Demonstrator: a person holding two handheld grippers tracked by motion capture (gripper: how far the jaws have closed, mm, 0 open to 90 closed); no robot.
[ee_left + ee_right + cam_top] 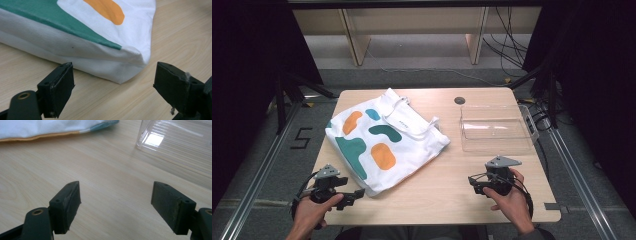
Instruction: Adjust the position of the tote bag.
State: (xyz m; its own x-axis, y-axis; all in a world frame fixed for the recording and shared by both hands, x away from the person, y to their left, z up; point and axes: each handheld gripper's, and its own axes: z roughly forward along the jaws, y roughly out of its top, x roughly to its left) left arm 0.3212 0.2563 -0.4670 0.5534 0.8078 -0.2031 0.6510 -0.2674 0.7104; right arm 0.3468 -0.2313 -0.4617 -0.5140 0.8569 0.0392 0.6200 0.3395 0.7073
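A white tote bag with green and orange blobs lies flat on the left half of the wooden table. Its 2 handles point toward the far side. A clear plastic tray sits on the right half, well apart from the bag. The left gripper is in the person's left hand at the near left edge, just beside the bag's near corner. In the left gripper view its jaws stand wide apart with the bag's white corner right in front, not touching. The right gripper is in the right hand near the front right, in front of the tray. Its jaws are wide apart too, over bare wood.
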